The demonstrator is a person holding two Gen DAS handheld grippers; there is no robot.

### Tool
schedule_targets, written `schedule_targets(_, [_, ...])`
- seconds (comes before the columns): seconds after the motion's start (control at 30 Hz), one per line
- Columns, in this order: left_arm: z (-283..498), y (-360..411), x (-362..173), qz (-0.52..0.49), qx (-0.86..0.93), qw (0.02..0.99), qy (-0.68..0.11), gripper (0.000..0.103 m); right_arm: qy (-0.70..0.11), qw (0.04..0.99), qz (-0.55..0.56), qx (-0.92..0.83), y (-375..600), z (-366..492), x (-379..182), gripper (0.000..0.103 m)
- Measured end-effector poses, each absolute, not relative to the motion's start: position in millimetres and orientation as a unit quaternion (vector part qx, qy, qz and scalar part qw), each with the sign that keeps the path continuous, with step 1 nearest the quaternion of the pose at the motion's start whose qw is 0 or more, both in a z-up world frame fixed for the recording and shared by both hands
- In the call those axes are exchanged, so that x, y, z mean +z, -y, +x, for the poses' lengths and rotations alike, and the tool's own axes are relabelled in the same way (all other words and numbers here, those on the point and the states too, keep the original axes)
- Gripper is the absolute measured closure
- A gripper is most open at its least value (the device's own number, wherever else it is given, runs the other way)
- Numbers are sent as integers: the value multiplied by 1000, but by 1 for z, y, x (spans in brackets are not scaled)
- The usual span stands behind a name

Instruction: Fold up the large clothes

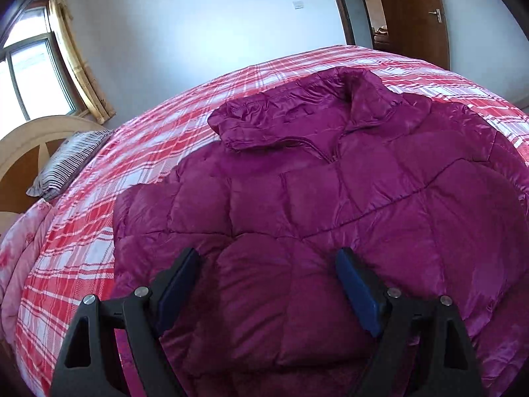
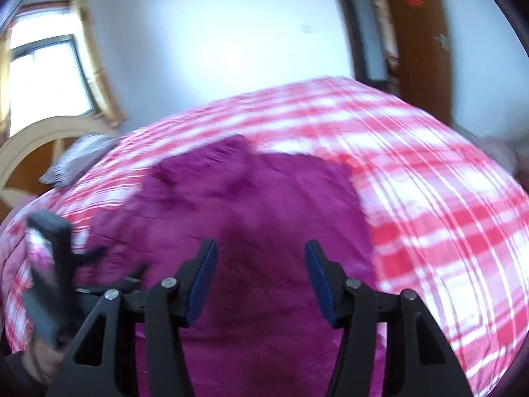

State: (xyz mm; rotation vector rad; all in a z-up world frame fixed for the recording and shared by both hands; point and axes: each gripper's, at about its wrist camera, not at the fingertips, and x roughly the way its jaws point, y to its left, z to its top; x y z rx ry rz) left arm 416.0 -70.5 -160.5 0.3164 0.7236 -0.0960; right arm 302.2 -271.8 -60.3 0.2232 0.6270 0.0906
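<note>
Basically purple puffer jacket [image 1: 330,205] lies flat on plaid bed [image 1: 99,231], collar at 12 o'clock; left gripper [image 1: 267,284] and right gripper [image 2: 261,281] both spread, holding nothing. Risk: slippery, puffy fabric slides out of pinch, fold springs back

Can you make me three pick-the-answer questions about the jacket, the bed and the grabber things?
1. Where does the jacket lie?
A. on the bed
B. on the floor
C. on a chair

2. What colour is the jacket?
A. green
B. purple
C. yellow

3. How does the left gripper stand?
A. shut on the jacket
B. shut on the pillow
C. open over the jacket

Answers:
1 A, the jacket is spread on the red plaid cover.
2 B, its shiny quilted cloth is purple.
3 C, its blue pads stand wide apart and pinch nothing.
</note>
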Motion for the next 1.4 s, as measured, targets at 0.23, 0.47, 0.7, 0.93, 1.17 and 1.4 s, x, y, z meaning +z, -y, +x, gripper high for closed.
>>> schedule_targets(0.23, [403, 23, -123, 114, 0, 951, -286, 18, -368, 917, 102, 115, 218, 361, -93, 72])
schedule_targets(0.47, [459, -37, -158, 146, 133, 909, -366, 18, -380, 914, 80, 120, 215, 353, -121, 72])
schedule_targets(0.7, [460, -75, -160, 27, 115, 912, -392, 14, -395, 910, 56, 112, 205, 359, -129, 72])
schedule_targets(0.93, [457, -70, -99, -27, 130, 936, -325, 14, -393, 913, 36, 100, 200, 358, -131, 72])
schedule_targets(1.17, [478, -13, -123, -38, 14, 922, -385, 14, -390, 914, 48, 104, 203, 358, -131, 72])
schedule_targets(1.4, [487, -13, -170, -47, 3, 902, -430, 11, -387, 914, 53, 106, 204, 357, -130, 72])
